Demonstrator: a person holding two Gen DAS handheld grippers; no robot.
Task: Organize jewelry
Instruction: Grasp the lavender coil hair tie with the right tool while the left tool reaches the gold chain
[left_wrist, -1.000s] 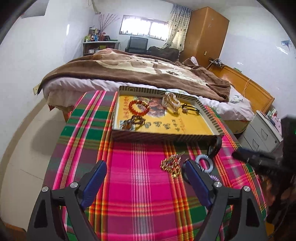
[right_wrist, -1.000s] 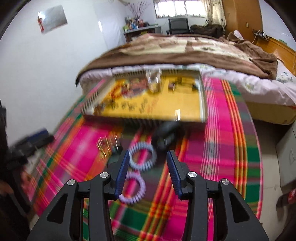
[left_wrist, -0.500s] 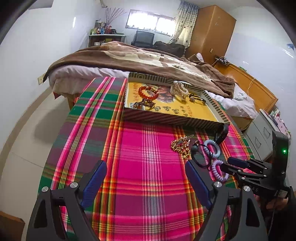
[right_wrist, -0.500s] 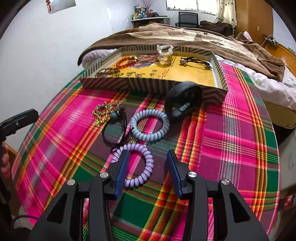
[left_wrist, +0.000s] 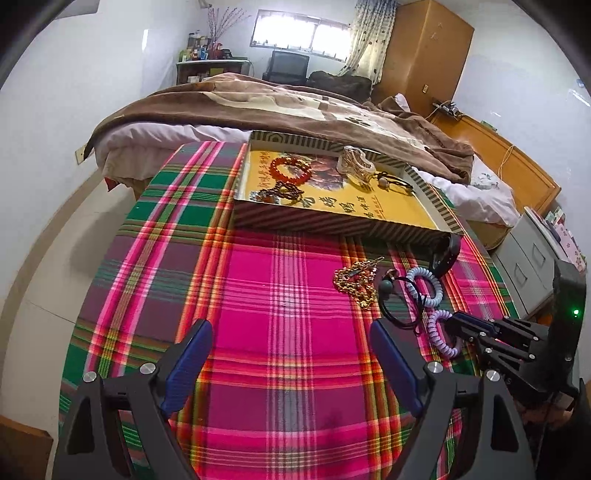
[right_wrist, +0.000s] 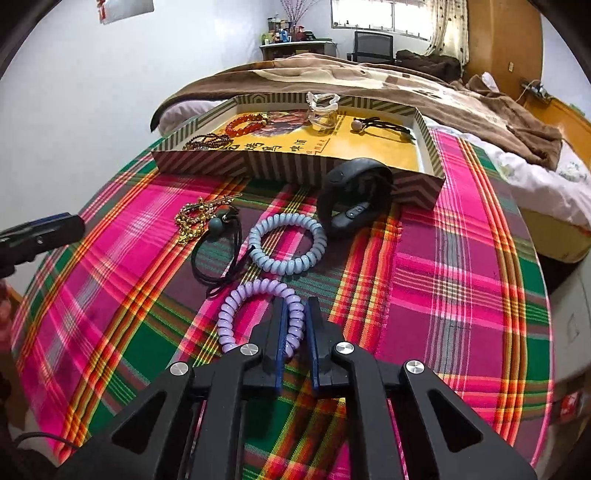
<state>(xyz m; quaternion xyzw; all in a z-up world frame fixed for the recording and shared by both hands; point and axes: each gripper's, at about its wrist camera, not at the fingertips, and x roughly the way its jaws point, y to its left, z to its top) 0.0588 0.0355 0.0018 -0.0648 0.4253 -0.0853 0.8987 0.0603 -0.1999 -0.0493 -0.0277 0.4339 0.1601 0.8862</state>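
Observation:
A striped-sided tray (right_wrist: 207, 162) (left_wrist: 332, 221) with a yellow floor holds a red bead bracelet (right_wrist: 245, 123), dark beads (right_wrist: 207, 140), a clear piece (right_wrist: 323, 109) and a black cord (right_wrist: 384, 125). On the plaid cloth in front lie a gold chain (right_wrist: 194, 219), a black cord with a green bead (right_wrist: 218, 251), a blue coil band (right_wrist: 286, 243), a black wristband (right_wrist: 354, 206) and a purple coil band (right_wrist: 258, 314). My right gripper (right_wrist: 295, 325) is shut on the purple coil band's near side. My left gripper (left_wrist: 291, 354) is open and empty over the cloth, left of the pile.
The round table (left_wrist: 166, 258) ends close on all sides. A bed with a brown blanket (left_wrist: 295, 107) lies behind the tray. A grey drawer cabinet (left_wrist: 532, 254) stands at the right. The right gripper also shows in the left wrist view (left_wrist: 458, 325).
My right gripper has moved forward and closed its fingers on the purple coil band. My left gripper has pulled back a little and stays open.

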